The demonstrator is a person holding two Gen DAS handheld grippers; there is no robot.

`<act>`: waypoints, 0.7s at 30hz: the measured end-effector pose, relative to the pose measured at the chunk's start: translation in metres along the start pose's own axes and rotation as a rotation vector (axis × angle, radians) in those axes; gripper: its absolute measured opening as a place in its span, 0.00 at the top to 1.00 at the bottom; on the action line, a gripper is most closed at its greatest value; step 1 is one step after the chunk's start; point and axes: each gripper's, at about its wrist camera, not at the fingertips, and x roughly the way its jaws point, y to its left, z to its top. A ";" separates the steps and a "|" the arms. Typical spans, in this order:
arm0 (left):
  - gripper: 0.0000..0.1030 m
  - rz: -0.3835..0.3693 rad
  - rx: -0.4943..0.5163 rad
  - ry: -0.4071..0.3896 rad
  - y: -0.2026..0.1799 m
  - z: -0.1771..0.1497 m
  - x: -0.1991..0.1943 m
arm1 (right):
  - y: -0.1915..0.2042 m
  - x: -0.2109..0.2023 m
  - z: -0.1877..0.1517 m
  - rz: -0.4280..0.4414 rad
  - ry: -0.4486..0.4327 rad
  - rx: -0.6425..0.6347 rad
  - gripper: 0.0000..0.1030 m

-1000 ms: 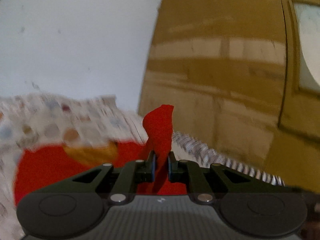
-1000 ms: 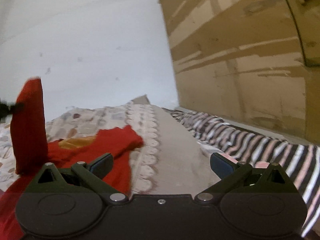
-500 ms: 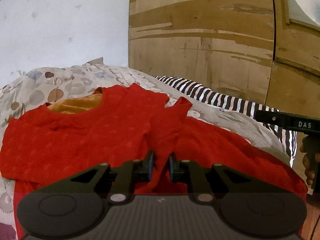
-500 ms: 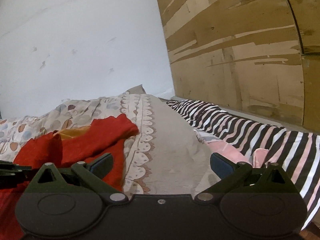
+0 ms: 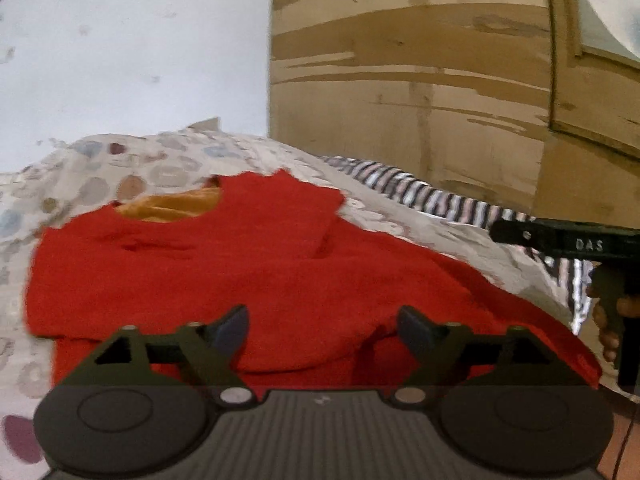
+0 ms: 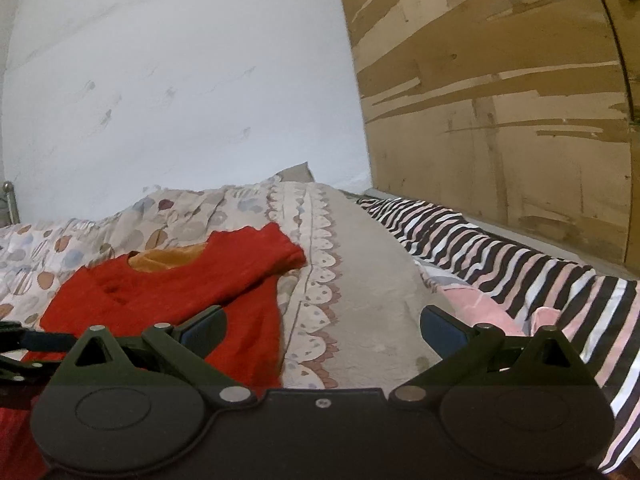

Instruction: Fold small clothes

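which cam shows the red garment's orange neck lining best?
Right wrist: the orange lining is sharp inside the neckline of the red garment. Left wrist shows it too, nearer the centre but blurred.

Ahead of the jaws, a pale wall, scuffed with small marks. Right of it, a wooden panel with worn, streaked veneer. Below both, a bed with a patterned cover showing rounded spots and a scalloped border. To the right of the jaws, a black-and-white striped sheet along the panel's foot. Light even, soft.
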 end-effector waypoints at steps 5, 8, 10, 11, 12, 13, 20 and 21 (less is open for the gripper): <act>0.08 0.146 -0.022 0.047 0.039 -0.006 -0.027 | 0.021 0.007 0.000 0.064 0.022 -0.108 0.00; 0.08 0.284 -0.031 0.078 0.071 -0.015 -0.036 | 0.040 0.014 0.001 0.120 0.035 -0.180 0.00; 0.08 0.372 -0.048 0.085 0.093 -0.019 -0.039 | 0.053 0.021 0.001 0.148 0.048 -0.214 0.00; 0.07 0.416 -0.057 0.088 0.103 -0.020 -0.038 | 0.058 0.025 0.002 0.163 0.054 -0.225 0.00; 0.07 0.455 -0.064 0.093 0.113 -0.021 -0.036 | 0.064 0.030 0.003 0.186 0.063 -0.237 0.00; 0.07 0.489 -0.066 0.097 0.121 -0.022 -0.032 | 0.070 0.036 0.004 0.209 0.077 -0.246 0.00; 0.07 0.590 0.058 0.130 0.148 -0.024 0.012 | 0.090 0.075 0.001 0.240 0.182 -0.270 0.00; 0.06 0.598 0.080 0.122 0.149 -0.022 0.019 | 0.089 0.080 -0.002 0.236 0.205 -0.268 0.00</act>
